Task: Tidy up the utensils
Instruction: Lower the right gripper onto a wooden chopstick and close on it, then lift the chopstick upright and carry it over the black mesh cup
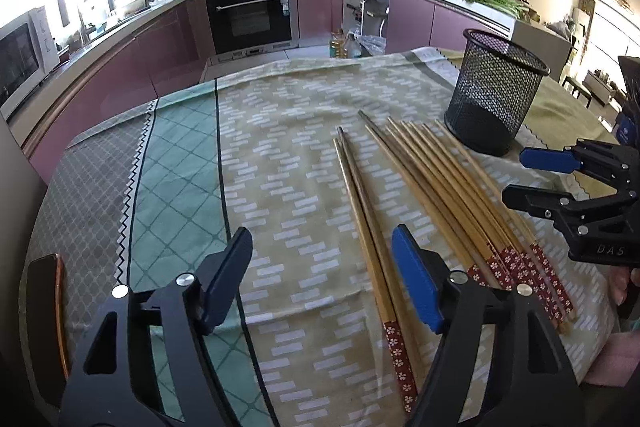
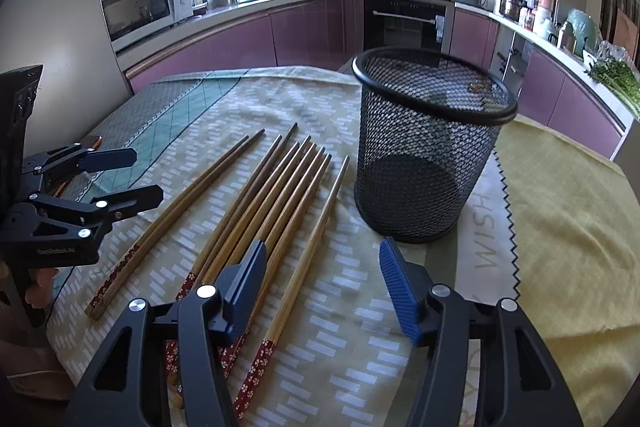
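Your left gripper (image 1: pixel 320 275) sits closest, jaws partly open with nothing between them, hanging over the cloth just left of a separate pair of chopsticks (image 1: pixel 366 223). Your right gripper (image 2: pixel 320 287) is likewise partly open and empty, poised above the red patterned ends of the main bundle of chopsticks (image 2: pixel 264 211). All the chopsticks lie flat on the tablecloth (image 1: pixel 280 131), tips pointing away from you, and the mesh holder (image 2: pixel 428 147) stands upright and apparently empty just beside the bundle. Take only a few sticks at a time. Grip near the patterned ends, square across the shafts, so they don't fan out or slip as you lift toward the holder.
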`<action>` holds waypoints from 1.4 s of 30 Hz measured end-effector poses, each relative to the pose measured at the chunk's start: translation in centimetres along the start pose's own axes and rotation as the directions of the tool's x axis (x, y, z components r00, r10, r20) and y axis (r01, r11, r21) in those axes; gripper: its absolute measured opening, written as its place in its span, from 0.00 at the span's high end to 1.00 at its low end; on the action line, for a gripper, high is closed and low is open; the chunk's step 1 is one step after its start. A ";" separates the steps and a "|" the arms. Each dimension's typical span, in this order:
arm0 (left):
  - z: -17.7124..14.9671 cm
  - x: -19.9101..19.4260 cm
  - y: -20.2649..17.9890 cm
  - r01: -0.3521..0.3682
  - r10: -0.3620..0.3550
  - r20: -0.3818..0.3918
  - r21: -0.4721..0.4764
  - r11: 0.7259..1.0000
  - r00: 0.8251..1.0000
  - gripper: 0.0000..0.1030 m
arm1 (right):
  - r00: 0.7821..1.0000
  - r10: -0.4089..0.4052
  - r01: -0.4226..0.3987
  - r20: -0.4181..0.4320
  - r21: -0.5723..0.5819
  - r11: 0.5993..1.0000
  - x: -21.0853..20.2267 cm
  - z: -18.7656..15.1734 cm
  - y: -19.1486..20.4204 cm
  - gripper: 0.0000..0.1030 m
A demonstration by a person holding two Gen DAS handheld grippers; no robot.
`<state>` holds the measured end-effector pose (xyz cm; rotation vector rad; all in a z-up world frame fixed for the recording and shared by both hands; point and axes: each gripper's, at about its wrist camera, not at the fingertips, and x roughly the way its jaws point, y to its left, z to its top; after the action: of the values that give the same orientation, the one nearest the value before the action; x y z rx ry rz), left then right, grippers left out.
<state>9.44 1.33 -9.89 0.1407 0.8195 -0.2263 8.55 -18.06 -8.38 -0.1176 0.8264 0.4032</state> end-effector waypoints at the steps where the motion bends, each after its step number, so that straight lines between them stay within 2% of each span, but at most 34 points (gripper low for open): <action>1: 0.0 0.4 0.0 0.005 -0.005 -0.016 0.005 1.000 1.000 0.35 | 1.000 0.001 -0.001 -0.008 -0.001 1.000 0.2 0.1 0.0 0.53; 3: -0.1 0.9 -0.1 0.009 -0.009 -0.042 0.010 1.000 0.999 0.41 | 1.000 0.006 -0.006 -0.021 0.004 1.000 0.5 0.1 0.0 0.54; 10: 0.1 1.5 0.4 0.044 -0.044 -0.059 -0.009 0.999 0.997 0.43 | 0.999 0.003 -0.003 -0.049 0.005 1.000 1.2 0.1 -0.6 0.59; 13: 0.1 1.5 0.0 0.045 -0.044 -0.067 0.013 0.999 0.997 0.43 | 0.998 -0.005 0.004 -0.056 -0.007 1.000 1.4 0.2 -0.5 0.59; 16: 0.3 2.0 -0.3 0.037 -0.035 -0.084 0.028 0.999 0.996 0.45 | 0.998 0.027 -0.026 -0.053 0.019 0.999 1.4 0.4 -0.8 0.60; 21: 1.0 2.5 -0.6 0.044 -0.041 -0.088 0.036 0.998 0.995 0.55 | 0.998 -0.004 0.003 -0.061 -0.012 1.000 1.9 0.6 -0.3 0.62; 26: 1.8 3.0 -1.2 0.060 -0.056 -0.091 0.041 0.997 0.994 0.70 | 0.998 0.004 -0.005 -0.062 -0.003 1.000 2.2 0.8 -0.4 0.78; 28: 2.1 3.2 -1.5 0.067 -0.063 -0.089 0.037 0.997 0.994 0.76 | 0.997 0.036 -0.034 -0.064 0.020 0.999 2.4 1.0 -0.5 0.89; 31: 2.1 3.3 -1.6 0.061 -0.059 -0.084 0.022 0.998 0.995 0.89 | 0.997 0.046 -0.044 -0.054 0.039 0.998 2.3 0.9 -0.8 0.94; 36: 2.0 3.1 -1.4 0.064 -0.065 -0.079 -0.011 0.998 0.995 0.91 | 0.997 0.069 -0.067 -0.036 0.054 0.996 1.5 0.8 -1.2 0.94; 42: 2.0 1.4 -1.1 0.083 -0.084 -0.052 -0.023 0.996 0.995 0.93 | 0.993 0.114 -0.116 0.032 0.051 0.992 -1.1 1.3 -1.6 0.94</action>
<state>11.50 -0.31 -9.57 0.0932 0.8810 -0.2933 9.47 -19.55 -6.77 -0.0148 0.8165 0.4904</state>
